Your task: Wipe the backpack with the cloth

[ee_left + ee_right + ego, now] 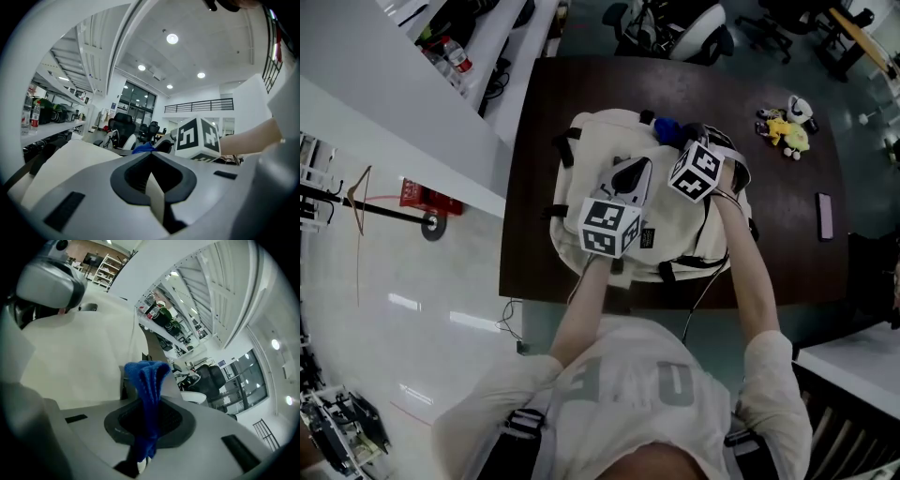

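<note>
- The backpack [602, 137] lies flat in the middle of a dark brown table [773, 258]. It is cream-coloured, soft and a little rumpled, with black straps [568, 146] and buckles sticking out round its edges and a small dark label [647, 239] on its near side.
- The left gripper [630, 178] rests on top of the backpack, about at its centre. Its jaws are closed together, and a thin fold of the bag's cream fabric [156, 199] is pinched between them.
- The right gripper [678, 140] is at the backpack's far edge, to the right of the left one. Its jaws are clamped on a blue cloth [148, 380], which stands up in a bunched, looped fold past the tips.
- From above, the cloth [667, 129] touches the backpack's top rim.
- Well to the right of the backpack, on the same table, sits a small heap of toys [787, 127], one of them yellow, and nearer the person a dark phone [825, 216] lies flat.
- Beyond the backpack, past the table's far edge, stand office chairs [698, 33].
</note>
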`<action>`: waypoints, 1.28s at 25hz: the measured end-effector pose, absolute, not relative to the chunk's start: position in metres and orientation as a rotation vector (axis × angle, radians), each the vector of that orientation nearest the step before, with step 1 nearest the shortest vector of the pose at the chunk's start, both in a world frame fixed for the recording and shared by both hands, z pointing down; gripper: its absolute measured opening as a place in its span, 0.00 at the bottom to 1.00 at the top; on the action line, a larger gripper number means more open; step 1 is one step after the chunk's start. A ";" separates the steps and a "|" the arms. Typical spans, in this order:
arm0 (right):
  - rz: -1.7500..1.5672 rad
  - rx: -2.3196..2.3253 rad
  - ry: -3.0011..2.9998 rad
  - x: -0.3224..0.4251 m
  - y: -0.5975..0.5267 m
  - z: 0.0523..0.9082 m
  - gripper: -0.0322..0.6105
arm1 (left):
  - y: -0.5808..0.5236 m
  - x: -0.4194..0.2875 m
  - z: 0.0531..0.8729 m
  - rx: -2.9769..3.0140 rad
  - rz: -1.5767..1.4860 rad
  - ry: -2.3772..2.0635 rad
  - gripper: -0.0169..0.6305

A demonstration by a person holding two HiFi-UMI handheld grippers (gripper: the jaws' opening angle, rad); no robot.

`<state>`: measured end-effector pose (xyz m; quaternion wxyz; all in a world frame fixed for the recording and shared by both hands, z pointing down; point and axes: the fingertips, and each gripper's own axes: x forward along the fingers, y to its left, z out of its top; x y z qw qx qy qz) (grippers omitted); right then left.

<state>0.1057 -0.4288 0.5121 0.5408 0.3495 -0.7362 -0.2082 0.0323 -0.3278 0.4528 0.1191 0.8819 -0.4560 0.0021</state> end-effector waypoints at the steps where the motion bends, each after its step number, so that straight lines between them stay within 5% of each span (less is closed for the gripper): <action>1: -0.497 0.832 -1.761 0.106 -0.426 0.510 0.11 | -0.328 0.033 0.453 2.584 0.014 -1.340 0.03; 24: -0.454 0.780 -1.876 0.086 -0.253 0.541 0.11 | -0.323 0.030 0.443 2.624 -0.021 -1.428 0.03; 32: -0.450 0.699 -1.877 0.086 -0.167 0.572 0.11 | -0.240 0.024 0.412 2.614 -0.146 -1.566 0.03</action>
